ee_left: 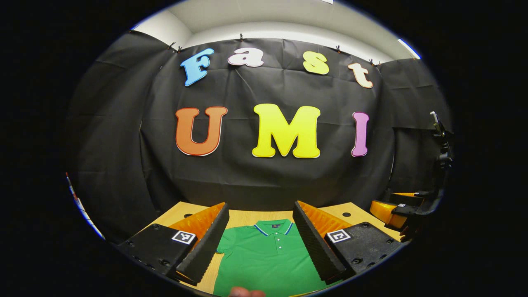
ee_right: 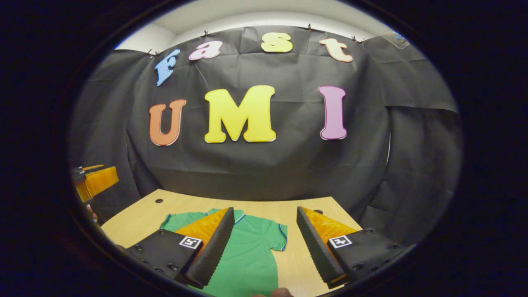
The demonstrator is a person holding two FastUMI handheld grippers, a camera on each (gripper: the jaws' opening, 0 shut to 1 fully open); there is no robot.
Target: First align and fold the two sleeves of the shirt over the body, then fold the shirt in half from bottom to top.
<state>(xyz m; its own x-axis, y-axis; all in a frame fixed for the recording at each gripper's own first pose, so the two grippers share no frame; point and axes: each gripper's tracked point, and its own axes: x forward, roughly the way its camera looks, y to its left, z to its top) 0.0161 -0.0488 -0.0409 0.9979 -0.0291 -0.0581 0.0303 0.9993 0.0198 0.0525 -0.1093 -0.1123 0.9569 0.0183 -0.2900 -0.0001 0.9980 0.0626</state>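
Both tools held open above a flat green shirt, nothing gripped yet.

The left tool (ee_left: pixel 260 241) hangs over the shirt (ee_left: pixel 268 260) with its fingers spread wide apart and empty, framing the collar (ee_left: pixel 272 228) and button placket. This looks like a centred starting stance, lined up on the garment's middle. The right tool (ee_right: pixel 264 243) is likewise spread and empty, set off toward one short sleeve (ee_right: pixel 275 237), which lies spread out on the desk (ee_right: pixel 313 210); that placement suits taking this sleeve first, I judge. The shirt lies face up and flat on the desk, collar toward the booth wall, sleeves not yet folded over the body. No container is in view, so nothing sits in one.
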